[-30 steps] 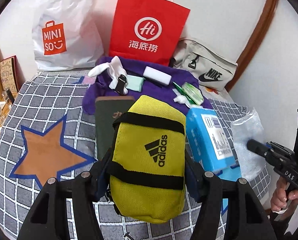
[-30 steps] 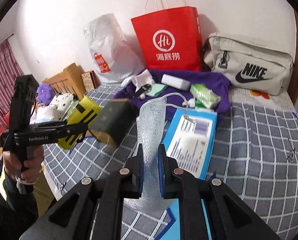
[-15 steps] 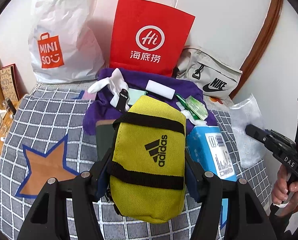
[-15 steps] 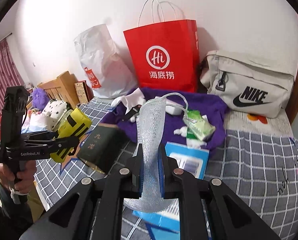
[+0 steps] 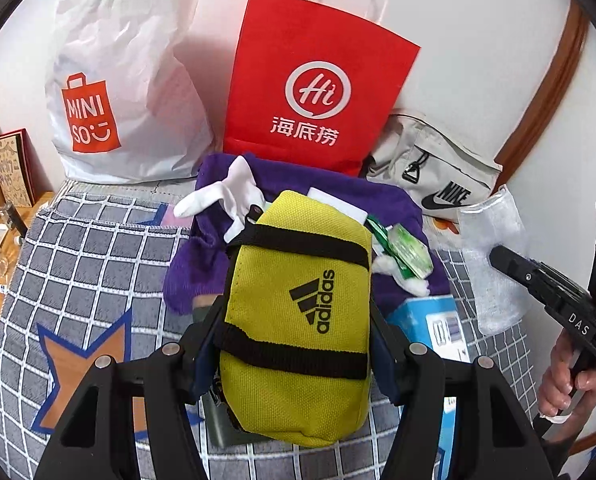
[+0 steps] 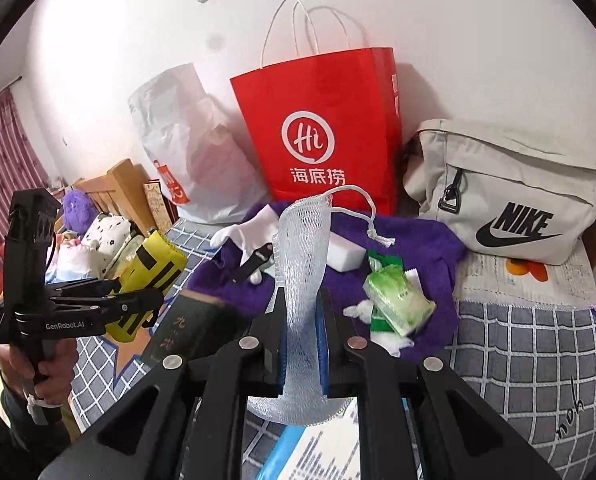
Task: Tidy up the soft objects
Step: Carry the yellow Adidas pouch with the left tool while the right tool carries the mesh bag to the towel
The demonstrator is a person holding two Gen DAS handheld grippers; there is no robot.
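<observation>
Left gripper clamps yellow pouch, frame centre; right gripper pinches mesh bag. Keep squeeze firm, lift clear toward red bag upper centre.

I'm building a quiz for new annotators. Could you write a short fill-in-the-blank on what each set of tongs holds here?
1. The left tongs are shut on a yellow ____ pouch.
2. The right tongs pinch a white ____ bag.
3. The tissue pack lies on a ____ towel.
4. The beige bag shows the brand ____.

Missing: adidas; mesh; purple; Nike
</observation>
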